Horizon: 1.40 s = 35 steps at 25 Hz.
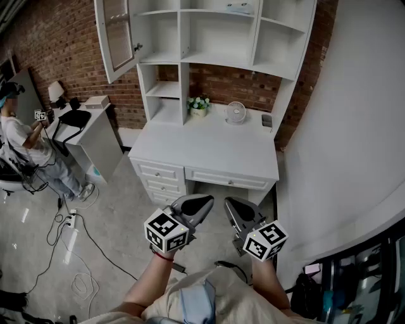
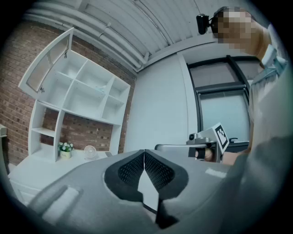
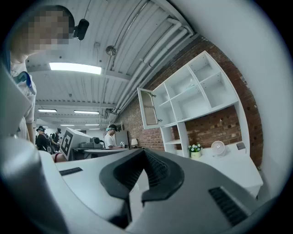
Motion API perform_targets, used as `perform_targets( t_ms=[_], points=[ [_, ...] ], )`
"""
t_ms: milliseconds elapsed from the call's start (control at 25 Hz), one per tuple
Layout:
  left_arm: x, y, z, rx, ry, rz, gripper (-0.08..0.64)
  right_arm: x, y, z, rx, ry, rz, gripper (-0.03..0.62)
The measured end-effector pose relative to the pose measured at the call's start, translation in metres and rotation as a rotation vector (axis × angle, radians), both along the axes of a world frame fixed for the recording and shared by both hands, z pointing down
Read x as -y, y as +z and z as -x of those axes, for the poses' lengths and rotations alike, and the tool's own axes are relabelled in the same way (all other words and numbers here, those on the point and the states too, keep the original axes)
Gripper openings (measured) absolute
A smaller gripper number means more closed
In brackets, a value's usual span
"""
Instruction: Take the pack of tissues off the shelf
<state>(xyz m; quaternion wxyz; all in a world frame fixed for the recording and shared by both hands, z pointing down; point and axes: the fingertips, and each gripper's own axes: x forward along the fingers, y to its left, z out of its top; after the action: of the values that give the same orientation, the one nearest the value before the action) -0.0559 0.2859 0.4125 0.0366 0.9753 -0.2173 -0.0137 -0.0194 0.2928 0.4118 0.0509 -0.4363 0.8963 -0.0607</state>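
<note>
The left claw and right claw sit side by side just in front of the person's body, held level. Both are fully closed, pad against pad, and neither has anything in it. They are well short of the white worktop.

What looks like the pack, a pale bluish bundle, lies in the top middle bay of the shelves above the worktop, high up and far from both claws. The flowers and fan stand lower down, at the back of the worktop.

By my reading nothing of the task is done yet. Stepping up, reaching high, opening a claw, gripping the pack and bringing it out all remain.
</note>
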Motion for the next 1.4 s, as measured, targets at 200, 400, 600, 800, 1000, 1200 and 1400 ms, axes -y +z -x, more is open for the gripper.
perform_targets(
  t_ms=[200, 400, 600, 800, 1000, 1200, 1400],
  points=[
    [-0.005, 0.006, 0.0, 0.007, 0.012, 0.02, 0.011, -0.004, 0.004, 0.0, 0.007, 0.007, 0.013, 0.014],
    [-0.002, 0.012, -0.006, 0.008, 0.02, 0.031, 0.011, -0.001, 0.009, -0.006, 0.004, 0.001, 0.02, 0.015],
    [0.012, 0.018, -0.021, -0.002, 0.028, 0.045, 0.011, 0.015, 0.011, -0.023, 0.054, -0.014, 0.02, 0.015],
    [0.036, 0.022, -0.043, 0.004, 0.012, 0.06, 0.011, 0.038, 0.015, -0.046, 0.06, -0.034, 0.03, 0.018],
    [0.063, 0.011, -0.073, 0.004, 0.012, 0.052, 0.011, 0.065, 0.004, -0.075, 0.071, -0.054, 0.022, 0.018],
    [0.083, 0.0, -0.104, -0.001, 0.012, 0.04, 0.011, 0.086, -0.006, -0.103, 0.075, -0.074, 0.014, 0.018],
    [0.106, -0.013, -0.121, -0.026, -0.01, 0.007, 0.011, 0.108, -0.008, -0.124, 0.076, -0.091, 0.015, 0.018]
  ],
)
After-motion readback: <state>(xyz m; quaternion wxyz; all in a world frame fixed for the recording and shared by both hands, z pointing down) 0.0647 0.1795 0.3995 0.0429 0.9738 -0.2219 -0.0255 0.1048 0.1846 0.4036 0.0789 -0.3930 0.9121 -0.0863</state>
